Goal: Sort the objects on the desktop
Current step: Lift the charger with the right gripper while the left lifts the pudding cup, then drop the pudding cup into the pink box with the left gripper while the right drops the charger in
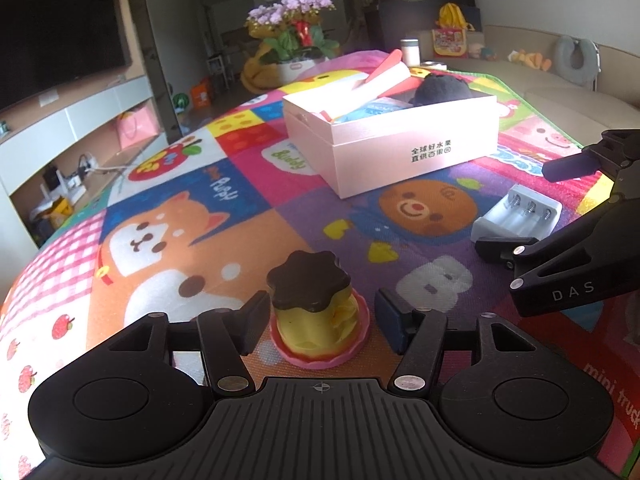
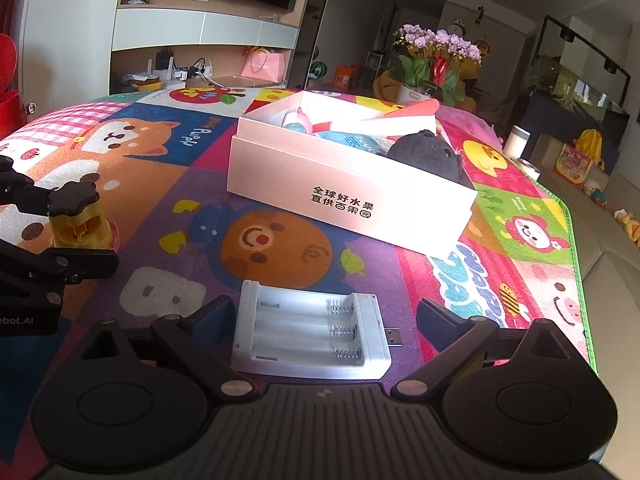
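A toy pudding [image 1: 316, 312] with a brown top, yellow body and pink base stands on the colourful play mat. My left gripper [image 1: 320, 326] is open with a finger on each side of it, not touching. The pudding also shows in the right wrist view [image 2: 78, 220]. A white battery charger [image 2: 312, 334] lies flat between the open fingers of my right gripper [image 2: 324, 322]; it also shows in the left wrist view [image 1: 516, 216]. A pink open box [image 1: 400, 140] holding several items, among them a dark plush toy [image 2: 426, 154], stands beyond both.
The play mat [image 1: 224, 200] covers the table. A white cup [image 2: 518, 142] stands past the box near the far edge. A flower pot [image 1: 292, 40], a TV unit and a sofa lie beyond the table.
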{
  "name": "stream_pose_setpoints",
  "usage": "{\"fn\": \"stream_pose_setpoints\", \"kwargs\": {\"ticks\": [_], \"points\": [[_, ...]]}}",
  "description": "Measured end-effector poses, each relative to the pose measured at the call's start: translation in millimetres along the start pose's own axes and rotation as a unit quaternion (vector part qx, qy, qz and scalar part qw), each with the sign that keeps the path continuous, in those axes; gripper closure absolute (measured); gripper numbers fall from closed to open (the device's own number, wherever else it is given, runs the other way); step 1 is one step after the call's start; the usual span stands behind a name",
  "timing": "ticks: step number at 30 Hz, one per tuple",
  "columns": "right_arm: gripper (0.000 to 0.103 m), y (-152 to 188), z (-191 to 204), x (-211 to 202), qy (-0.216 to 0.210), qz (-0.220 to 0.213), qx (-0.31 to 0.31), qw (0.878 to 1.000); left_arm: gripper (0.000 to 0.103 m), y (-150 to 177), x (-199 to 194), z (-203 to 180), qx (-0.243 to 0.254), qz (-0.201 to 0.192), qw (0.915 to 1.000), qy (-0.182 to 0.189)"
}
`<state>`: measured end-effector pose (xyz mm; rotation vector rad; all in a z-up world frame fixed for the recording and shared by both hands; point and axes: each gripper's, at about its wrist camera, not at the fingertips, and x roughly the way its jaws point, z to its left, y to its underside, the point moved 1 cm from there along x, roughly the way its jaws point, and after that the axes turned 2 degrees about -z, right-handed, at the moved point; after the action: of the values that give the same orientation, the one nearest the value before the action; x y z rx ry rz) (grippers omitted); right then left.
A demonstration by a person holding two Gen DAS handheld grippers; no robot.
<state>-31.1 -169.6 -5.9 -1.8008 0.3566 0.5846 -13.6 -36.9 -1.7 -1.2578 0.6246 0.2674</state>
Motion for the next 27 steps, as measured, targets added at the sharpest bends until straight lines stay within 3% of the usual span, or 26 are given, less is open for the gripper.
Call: {"fn": "stream_pose_setpoints", "kwargs": {"ticks": [8, 12, 18, 24, 27], "points": [[0.005, 0.1, 0.3, 0.4, -0.001, 0.001, 0.001, 1.0, 0.031, 0.0, 1.5, 3.9, -0.006, 0.004, 1.0, 0.004], [0.005, -0.2, -0.8, 1.5, -0.006, 0.002, 0.004, 1.0, 0.039, 0.0, 0.6, 3.3, -0.004, 0.004, 0.9999, 0.011], [0.005, -1.6, -14.2, 7.8, -0.049, 0.02, 0.037, 0.998, 0.047, -1.6, -0.3, -0.3, 0.003, 0.006, 0.9999, 0.015], [0.005, -4.9, -25.5, 15.5, -0.085, 0.044, 0.062, 0.993, 0.047, -2.2, -1.4, 0.3, 0.0, 0.008, 0.9999, 0.015], [0.01, -5.4, -27.0, 15.6, -0.095, 0.049, 0.067, 0.992, 0.047, -2.3, -1.4, 0.3, 0.0, 0.008, 0.9998, 0.016]]}}
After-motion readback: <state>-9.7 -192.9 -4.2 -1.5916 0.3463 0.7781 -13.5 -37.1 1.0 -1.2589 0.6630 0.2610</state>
